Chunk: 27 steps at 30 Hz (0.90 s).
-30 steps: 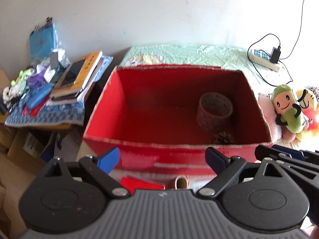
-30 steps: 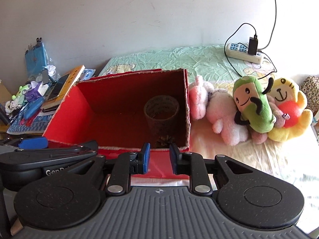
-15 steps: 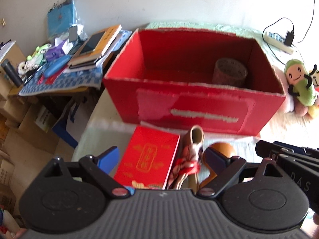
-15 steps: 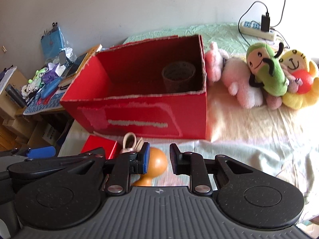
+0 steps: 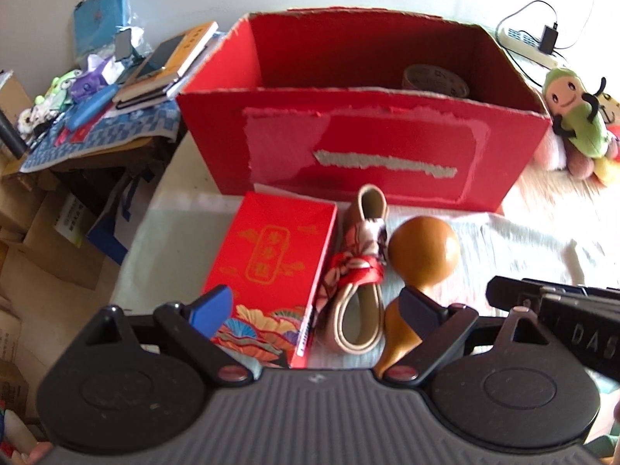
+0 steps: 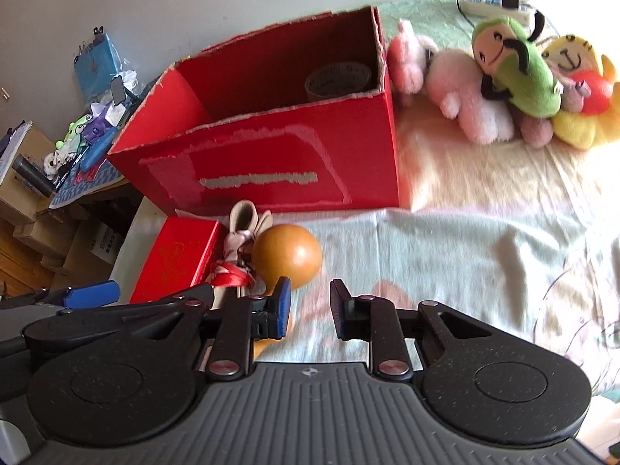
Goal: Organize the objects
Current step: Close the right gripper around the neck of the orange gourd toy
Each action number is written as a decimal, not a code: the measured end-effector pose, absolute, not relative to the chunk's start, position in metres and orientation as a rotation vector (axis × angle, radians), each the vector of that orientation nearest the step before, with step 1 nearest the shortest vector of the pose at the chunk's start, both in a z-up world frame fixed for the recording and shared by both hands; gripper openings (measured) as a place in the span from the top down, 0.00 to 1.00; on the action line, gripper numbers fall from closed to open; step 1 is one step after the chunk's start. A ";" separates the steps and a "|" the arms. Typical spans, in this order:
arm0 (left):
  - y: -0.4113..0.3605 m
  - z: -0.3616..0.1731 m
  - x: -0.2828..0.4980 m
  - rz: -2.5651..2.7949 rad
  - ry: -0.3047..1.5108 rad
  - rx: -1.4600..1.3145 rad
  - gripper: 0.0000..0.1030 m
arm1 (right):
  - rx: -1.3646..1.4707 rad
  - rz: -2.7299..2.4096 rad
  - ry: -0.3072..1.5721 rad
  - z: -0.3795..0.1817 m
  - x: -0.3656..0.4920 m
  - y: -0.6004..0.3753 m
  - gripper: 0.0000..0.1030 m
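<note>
A big red cardboard box [image 5: 360, 155] stands open on the bed, also in the right wrist view [image 6: 271, 162], with a roll of tape [image 5: 434, 79] inside. In front of it lie a flat red gift box [image 5: 271, 267], a beige strap with a red patterned scarf [image 5: 360, 267] and an orange-brown gourd [image 5: 422, 252]. My left gripper [image 5: 314, 306] is open and empty, hovering over the gift box and strap. My right gripper [image 6: 310, 306] is open a little and empty, just right of the gourd [image 6: 286, 255].
Plush toys [image 6: 503, 81] lie to the right of the box, with a power strip [image 6: 492, 0] behind them. A cluttered side table with books [image 5: 166, 66] and cardboard boxes [image 5: 46, 240] is off the bed's left edge. Bare sheet [image 6: 484, 263] stretches to the right.
Both grippers have pulled back and down from over the box, bringing the gift box, strap and gourd into view. The right gripper has opened slightly.
</note>
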<state>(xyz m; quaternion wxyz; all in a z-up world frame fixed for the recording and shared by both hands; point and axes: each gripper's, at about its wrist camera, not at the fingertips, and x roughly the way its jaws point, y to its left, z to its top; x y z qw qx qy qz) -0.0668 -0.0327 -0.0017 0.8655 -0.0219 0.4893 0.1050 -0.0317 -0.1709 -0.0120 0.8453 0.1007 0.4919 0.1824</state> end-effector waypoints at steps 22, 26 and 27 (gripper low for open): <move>-0.047 -0.015 -0.066 -0.248 0.944 -0.141 0.51 | 0.530 0.512 1.173 -0.053 0.005 -0.192 0.75; -0.050 -0.022 -0.055 -0.289 0.963 -0.149 0.54 | 0.574 0.583 1.198 -0.061 0.013 -0.194 0.75; -0.051 -0.025 -0.052 -0.287 0.971 -0.144 0.54 | 0.578 0.594 1.205 -0.063 0.014 -0.194 0.75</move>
